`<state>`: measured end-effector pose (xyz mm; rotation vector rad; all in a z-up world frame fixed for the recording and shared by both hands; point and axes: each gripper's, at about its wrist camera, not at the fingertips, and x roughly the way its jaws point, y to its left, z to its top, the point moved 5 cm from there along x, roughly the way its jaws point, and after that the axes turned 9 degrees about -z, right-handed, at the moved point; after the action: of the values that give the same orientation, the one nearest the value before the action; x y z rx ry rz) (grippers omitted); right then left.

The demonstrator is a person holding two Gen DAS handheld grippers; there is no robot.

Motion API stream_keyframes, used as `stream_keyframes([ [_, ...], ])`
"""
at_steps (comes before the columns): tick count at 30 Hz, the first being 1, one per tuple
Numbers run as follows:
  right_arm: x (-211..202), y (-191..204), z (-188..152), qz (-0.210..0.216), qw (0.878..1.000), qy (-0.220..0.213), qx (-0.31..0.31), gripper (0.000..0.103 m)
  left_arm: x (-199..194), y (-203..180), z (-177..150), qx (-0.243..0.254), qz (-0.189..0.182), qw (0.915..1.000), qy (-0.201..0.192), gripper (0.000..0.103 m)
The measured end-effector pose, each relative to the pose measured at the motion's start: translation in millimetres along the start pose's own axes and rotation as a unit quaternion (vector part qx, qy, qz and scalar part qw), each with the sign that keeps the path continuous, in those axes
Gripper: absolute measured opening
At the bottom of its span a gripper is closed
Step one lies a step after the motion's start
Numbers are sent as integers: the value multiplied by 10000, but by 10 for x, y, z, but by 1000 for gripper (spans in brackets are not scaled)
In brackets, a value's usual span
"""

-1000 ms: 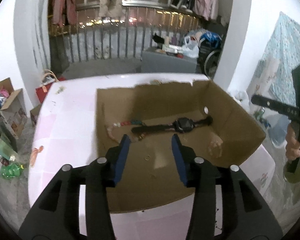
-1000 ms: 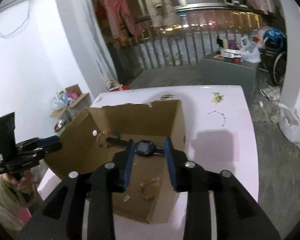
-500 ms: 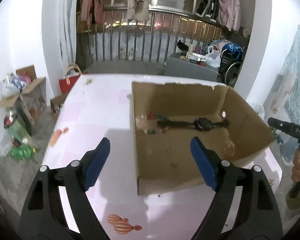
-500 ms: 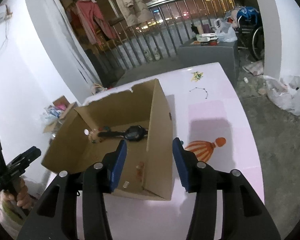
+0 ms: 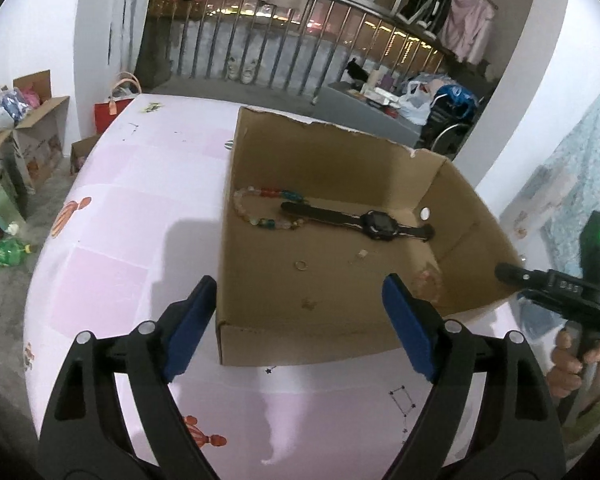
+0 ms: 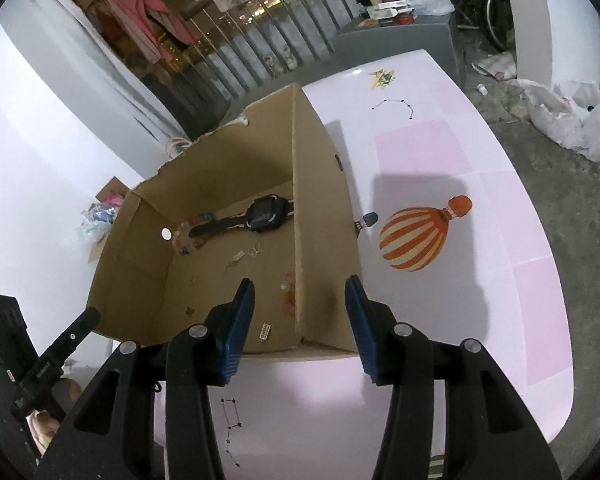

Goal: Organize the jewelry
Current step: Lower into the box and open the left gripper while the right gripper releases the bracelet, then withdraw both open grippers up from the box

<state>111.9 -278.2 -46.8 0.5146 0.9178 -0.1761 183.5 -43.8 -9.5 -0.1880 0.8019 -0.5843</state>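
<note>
— Two grippers, both aimed down at the cardboard box [image 5: 340, 320] on the pink table [image 5: 132, 240]. What sits inside?

— Against the box's far wall lies a black watch [image 5: 374, 224], strap stretched flat. One strap end overlaps a beaded bracelet [image 5: 256, 208] in the box's far left corner. Nearer the front wall are a small ring [image 5: 300, 266] and a few specks too small to name.

— And the jaws?

— The left gripper [image 5: 300, 320] has its jaws spread wide, nothing between them, just before the box's front wall. The right gripper [image 6: 300, 320] has its jaws partly spread, holding nothing, with the box's right wall between them in that view; whether a pad touches it, I cannot tell.

— Anything cut off?

— From the right wrist, the right wall hides part of the box floor. A pale pinkish trinket [image 6: 288, 292] beside that wall is blurred. Of the person, only fingers [image 5: 568, 360] show.
</note>
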Motion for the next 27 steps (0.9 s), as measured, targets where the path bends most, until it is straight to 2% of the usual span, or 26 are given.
stream_keyframes([
  [7,-9,104,-1,-297,9991,161,-236,47,15,-8,-8,-82,120,9999,22,80],
  [13,-14,93,-3,-347,9989,229,-211,46,-2,14,23,-316,54,9995,33,80],
  [27,-112,84,-87,-345,9989,304,-24,45,-37,62,24,-343,101,9994,22,80],
])
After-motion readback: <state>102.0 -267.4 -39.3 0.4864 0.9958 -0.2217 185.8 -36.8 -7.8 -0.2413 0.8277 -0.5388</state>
